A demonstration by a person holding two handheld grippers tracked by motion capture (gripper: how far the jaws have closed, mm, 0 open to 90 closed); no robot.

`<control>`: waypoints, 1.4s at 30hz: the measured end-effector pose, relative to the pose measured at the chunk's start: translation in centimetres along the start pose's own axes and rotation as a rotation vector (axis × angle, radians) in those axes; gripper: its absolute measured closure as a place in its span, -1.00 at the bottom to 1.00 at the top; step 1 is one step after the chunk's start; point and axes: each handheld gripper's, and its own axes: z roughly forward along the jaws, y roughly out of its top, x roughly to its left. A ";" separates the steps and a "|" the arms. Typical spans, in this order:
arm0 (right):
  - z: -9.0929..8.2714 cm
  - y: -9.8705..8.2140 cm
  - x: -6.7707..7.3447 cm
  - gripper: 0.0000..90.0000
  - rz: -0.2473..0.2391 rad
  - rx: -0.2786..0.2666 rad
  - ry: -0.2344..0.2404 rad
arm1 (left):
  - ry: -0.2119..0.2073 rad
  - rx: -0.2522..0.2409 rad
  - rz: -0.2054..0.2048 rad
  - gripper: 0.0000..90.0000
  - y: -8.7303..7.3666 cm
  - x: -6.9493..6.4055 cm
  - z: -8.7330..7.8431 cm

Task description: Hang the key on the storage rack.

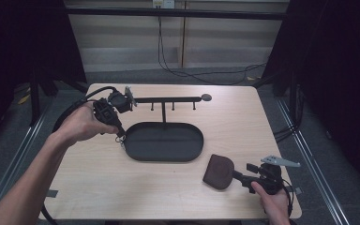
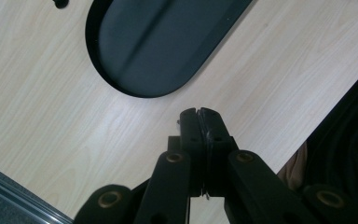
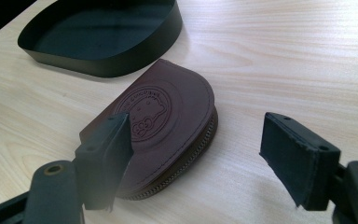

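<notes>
A brown leather coin purse (image 1: 219,171) (image 3: 168,112) with an embossed round emblem lies flat on the table at the front right. My right gripper (image 1: 243,172) (image 3: 198,126) stands open at it, one jaw over the purse's near edge and the other well off to the side over bare wood. My left gripper (image 1: 120,133) (image 2: 199,112) hangs shut just above the left end of the black oval tray (image 1: 194,152) (image 2: 121,88) (image 3: 135,63). A small metal piece (image 1: 121,139) (image 2: 177,122) peeks out at its jaw seam; what it is I cannot tell.
A thin post rises from the tray and carries a black horizontal bar with small hooks (image 1: 168,99) above its far side. The light wooden table (image 1: 122,187) ends near both hands. Cables lie on the floor behind the table.
</notes>
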 end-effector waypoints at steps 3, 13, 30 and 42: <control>0.0 0.0 0.0 -0.45 -0.001 0.002 0.002 | -0.006 -0.004 0.000 0.99 0.3 0.3 -0.3; 0.1 0.0 -0.1 -0.45 0.000 0.008 0.010 | -0.013 -0.024 -0.010 0.99 1.6 1.8 -0.6; 0.0 0.0 -0.2 -0.45 0.000 0.009 0.016 | -0.007 -0.030 -0.054 0.99 3.8 3.9 -0.6; 0.0 0.0 -0.2 -0.45 -0.001 0.015 0.020 | -0.027 -0.071 -0.088 0.99 4.4 5.4 -1.2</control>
